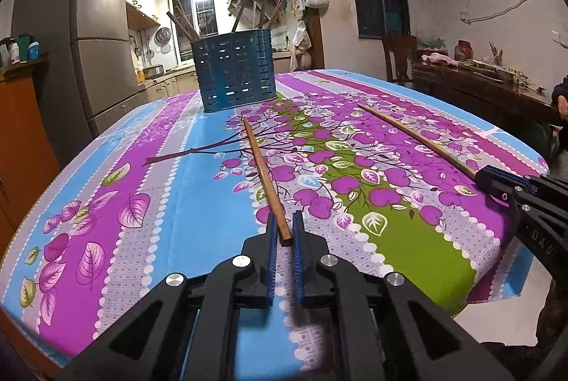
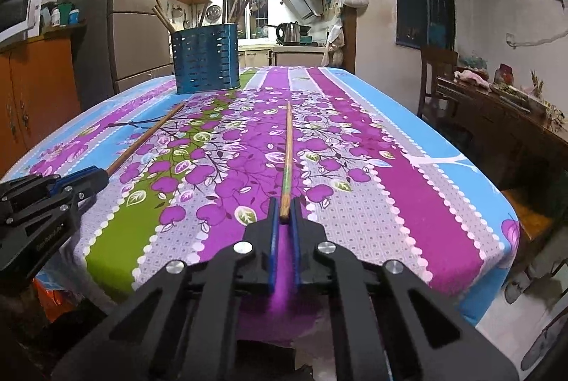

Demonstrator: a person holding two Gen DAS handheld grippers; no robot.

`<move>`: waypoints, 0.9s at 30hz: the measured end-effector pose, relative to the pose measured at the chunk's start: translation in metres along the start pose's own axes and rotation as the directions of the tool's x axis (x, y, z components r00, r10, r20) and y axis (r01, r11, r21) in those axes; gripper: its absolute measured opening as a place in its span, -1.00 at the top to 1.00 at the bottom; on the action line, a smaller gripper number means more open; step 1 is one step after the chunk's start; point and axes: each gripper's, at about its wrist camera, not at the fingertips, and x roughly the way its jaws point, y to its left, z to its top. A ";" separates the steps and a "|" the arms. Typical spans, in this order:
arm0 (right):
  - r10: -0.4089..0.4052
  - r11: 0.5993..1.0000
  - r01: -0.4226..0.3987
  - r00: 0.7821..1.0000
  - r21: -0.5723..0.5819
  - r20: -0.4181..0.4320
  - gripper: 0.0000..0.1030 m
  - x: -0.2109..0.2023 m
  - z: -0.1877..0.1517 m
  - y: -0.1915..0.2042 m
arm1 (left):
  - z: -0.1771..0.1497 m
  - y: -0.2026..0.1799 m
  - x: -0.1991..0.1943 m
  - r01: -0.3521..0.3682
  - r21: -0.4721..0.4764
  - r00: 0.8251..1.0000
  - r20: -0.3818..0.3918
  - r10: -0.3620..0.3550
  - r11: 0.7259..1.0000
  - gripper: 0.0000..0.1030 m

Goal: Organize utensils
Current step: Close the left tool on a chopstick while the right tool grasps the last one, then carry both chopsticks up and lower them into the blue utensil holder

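Two wooden chopsticks lie on the flowered tablecloth. My left gripper has its jaws closed narrowly around the near end of the left chopstick, which points toward the blue perforated utensil holder. My right gripper is closed on the near end of the right chopstick. Each gripper also shows in the other's view: the right gripper on its chopstick, the left gripper on its chopstick. The holder stands at the table's far side with several chopsticks in it.
The table carries a purple, blue and green cloth. A refrigerator and an orange cabinet stand to the left. A wooden chair and a cluttered dark side table stand to the right. The kitchen lies behind.
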 end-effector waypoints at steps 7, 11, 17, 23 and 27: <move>-0.007 1.000 0.008 0.999 -0.021 0.042 0.91 -0.016 0.013 0.001 | 0.003 0.019 -0.013 0.000 -0.023 1.000 0.012 0.000 1.000 0.86; -0.009 0.995 0.020 0.994 -0.095 0.108 0.91 -0.032 0.033 0.006 | 0.015 0.023 -0.033 -0.003 0.004 0.998 0.067 0.003 1.000 0.86; 0.041 0.979 0.004 0.976 -0.203 0.216 0.91 -0.060 0.076 0.009 | 0.048 0.043 -0.074 -0.020 0.004 0.984 0.178 0.019 1.000 0.86; 0.140 0.971 -0.088 0.962 -0.221 0.236 0.91 -0.069 0.126 0.001 | 0.094 0.070 -0.102 0.033 -0.018 0.972 0.235 -0.027 0.999 0.86; 0.166 0.964 -0.109 0.959 -0.241 0.231 0.91 -0.071 0.150 -0.002 | 0.122 0.085 -0.112 0.073 -0.031 0.965 0.254 -0.063 0.997 0.86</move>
